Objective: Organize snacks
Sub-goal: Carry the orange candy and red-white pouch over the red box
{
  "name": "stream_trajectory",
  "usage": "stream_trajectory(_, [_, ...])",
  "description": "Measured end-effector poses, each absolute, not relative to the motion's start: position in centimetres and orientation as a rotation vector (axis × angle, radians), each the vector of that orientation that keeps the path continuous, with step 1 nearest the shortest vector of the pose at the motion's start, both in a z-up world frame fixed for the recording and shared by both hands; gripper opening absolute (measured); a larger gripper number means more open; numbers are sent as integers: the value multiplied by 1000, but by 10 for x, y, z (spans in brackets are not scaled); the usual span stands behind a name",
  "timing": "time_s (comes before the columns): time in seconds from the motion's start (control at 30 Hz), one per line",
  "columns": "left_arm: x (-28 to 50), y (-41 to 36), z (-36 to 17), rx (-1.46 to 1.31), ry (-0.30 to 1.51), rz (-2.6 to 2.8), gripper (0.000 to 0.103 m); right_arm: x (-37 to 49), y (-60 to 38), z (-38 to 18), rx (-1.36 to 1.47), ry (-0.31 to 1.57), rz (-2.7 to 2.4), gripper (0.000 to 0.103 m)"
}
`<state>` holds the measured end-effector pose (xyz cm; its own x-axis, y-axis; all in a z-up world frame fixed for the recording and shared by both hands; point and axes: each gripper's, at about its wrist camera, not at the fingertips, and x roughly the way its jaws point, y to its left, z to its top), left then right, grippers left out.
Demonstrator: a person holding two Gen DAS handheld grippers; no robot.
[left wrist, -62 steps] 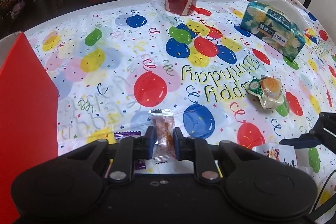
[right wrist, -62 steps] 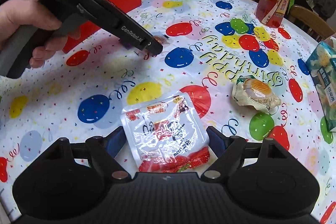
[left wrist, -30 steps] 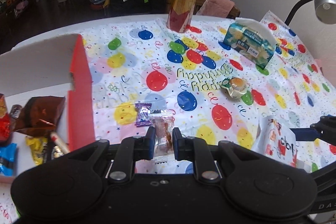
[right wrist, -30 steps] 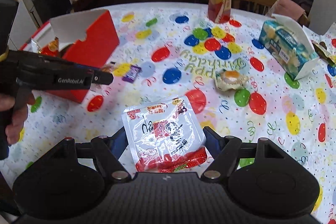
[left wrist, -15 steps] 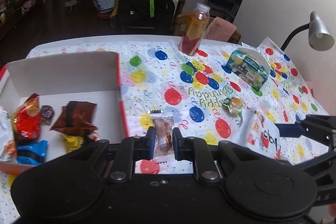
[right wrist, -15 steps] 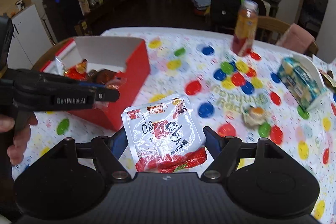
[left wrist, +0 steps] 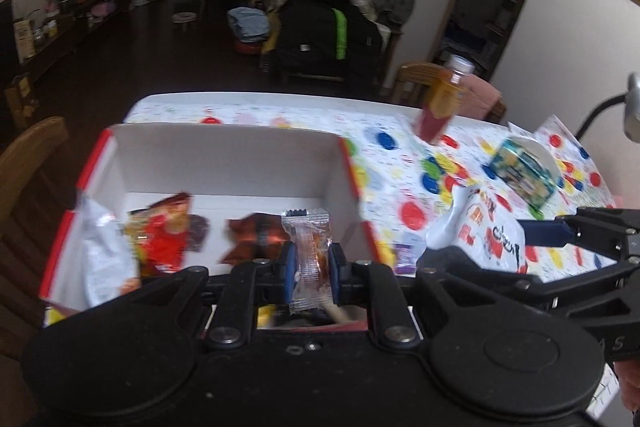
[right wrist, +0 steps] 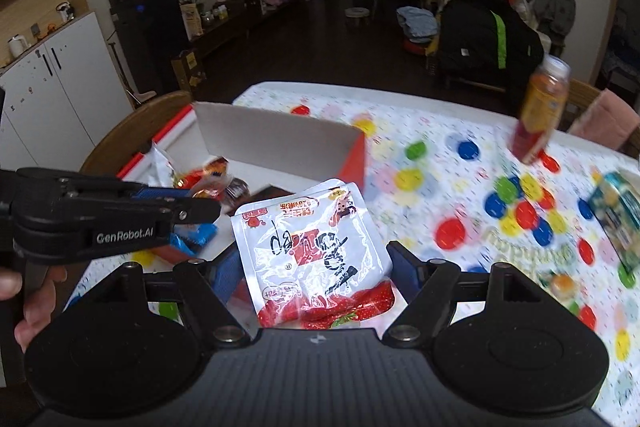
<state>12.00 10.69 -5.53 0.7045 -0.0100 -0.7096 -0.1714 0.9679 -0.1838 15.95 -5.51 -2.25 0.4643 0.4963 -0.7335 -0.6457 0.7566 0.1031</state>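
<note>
Both grippers have lifted from the table toward the red box [left wrist: 352, 171], the left gripper [left wrist: 311, 269] clamping a clear-wrapped candy [left wrist: 310, 255] above it, the right gripper [right wrist: 316, 269] gripping a strawberry pouch [right wrist: 312, 247] nearby; neither is dropped yet, and a purple candy [left wrist: 404, 255] waits right of the box.

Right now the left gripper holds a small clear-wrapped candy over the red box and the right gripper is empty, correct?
Not quite. The right gripper is not empty: the right wrist view shows it shut on a white pouch with red print. The rest stands: the left gripper holds the candy over the red box, as the left wrist view shows.
</note>
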Motion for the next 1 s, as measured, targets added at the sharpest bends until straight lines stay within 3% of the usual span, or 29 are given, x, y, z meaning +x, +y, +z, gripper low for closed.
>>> stream_trajectory(0.5, [147,202,-69,-245,818,220,14,193,33,-55,-299,842,709,75])
stream_trajectory(1.0, [198,224,-103,-157,905,223,14,232,79,-99,-360,910,685,75])
